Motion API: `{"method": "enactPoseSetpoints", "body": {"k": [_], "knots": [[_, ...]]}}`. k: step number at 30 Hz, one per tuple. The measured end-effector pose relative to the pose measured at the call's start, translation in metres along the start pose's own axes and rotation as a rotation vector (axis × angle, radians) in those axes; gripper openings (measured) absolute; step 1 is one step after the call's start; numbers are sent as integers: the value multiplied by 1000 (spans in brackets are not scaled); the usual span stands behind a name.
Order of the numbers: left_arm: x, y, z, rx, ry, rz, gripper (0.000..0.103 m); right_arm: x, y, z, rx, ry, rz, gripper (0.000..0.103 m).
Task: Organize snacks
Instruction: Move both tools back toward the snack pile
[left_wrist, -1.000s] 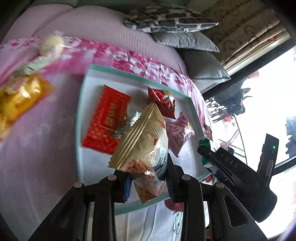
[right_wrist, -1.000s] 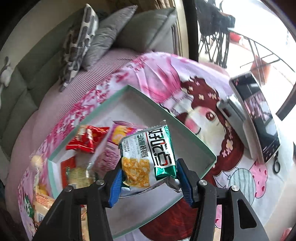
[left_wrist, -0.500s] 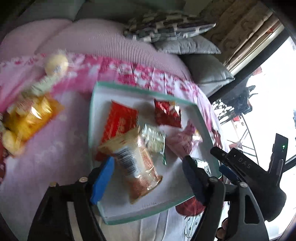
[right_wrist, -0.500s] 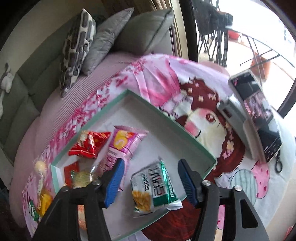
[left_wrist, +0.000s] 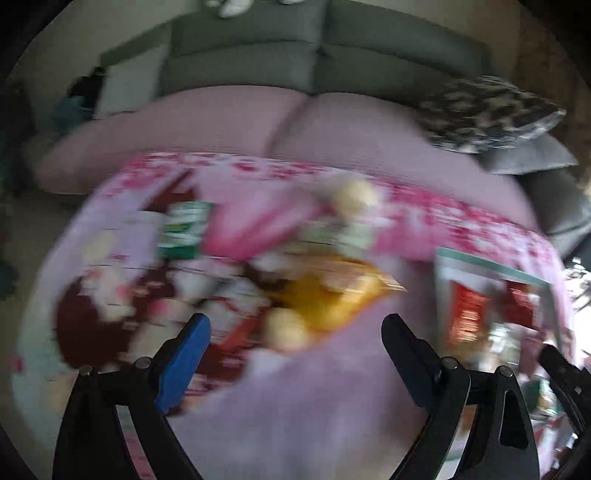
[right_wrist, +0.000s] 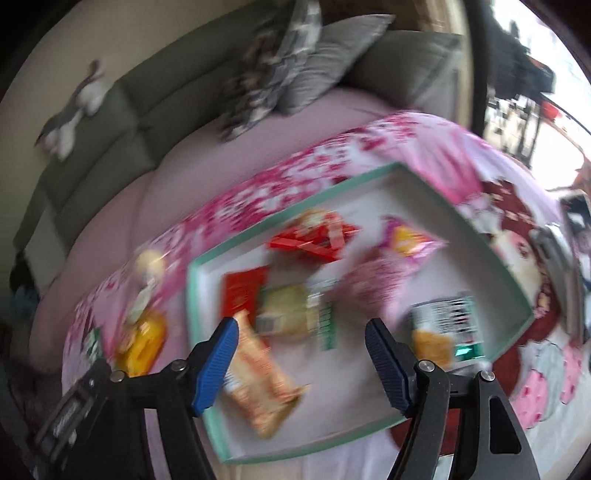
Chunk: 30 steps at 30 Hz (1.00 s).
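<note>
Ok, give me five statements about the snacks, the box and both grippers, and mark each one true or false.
1. The left gripper is clamped on a packet. False: its jaws are opening and nothing sits between them.
2. A yellow packet lies on the pink blanket, outside the teal-rimmed box. True.
3. The box is empty. False: several packets lie in it, among them a red packet and a green and white packet.
4. The right gripper carries no packet. True: its jaws are opening over the box.
5. A patterned cushion lies at the back, by the grey sofa. True.
</note>
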<state>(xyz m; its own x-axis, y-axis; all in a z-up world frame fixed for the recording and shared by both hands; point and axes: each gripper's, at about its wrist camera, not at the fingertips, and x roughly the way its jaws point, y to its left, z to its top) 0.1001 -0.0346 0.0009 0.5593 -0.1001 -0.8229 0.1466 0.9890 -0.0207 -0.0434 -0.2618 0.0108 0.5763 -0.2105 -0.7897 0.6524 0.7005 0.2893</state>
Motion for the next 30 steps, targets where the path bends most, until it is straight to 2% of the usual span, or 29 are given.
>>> {"method": "enactPoseSetpoints", "body": {"k": [3,10,16,20,22,25,30], "knots": [[1,31,4,-78,13,58,94,4,26,-13,-66,17,47,75],[2,84,3,-163,32,200,94,18,80,-42,-200,79,146,75],[11,117,-4,-250,65,185,94,33,113,-63,-270,169,244,75],[19,114,-3,-255,62,149,98,41,127,-72,-316,176,260,75],[28,109,-1,-247,79,86,98,46,135,-74,-339,178,287,75],[43,104,1,-244,123,57,98,58,151,-81,-395,186,311,75],[64,110,3,-253,175,101,98,79,172,-93,-492,202,304,75]]}}
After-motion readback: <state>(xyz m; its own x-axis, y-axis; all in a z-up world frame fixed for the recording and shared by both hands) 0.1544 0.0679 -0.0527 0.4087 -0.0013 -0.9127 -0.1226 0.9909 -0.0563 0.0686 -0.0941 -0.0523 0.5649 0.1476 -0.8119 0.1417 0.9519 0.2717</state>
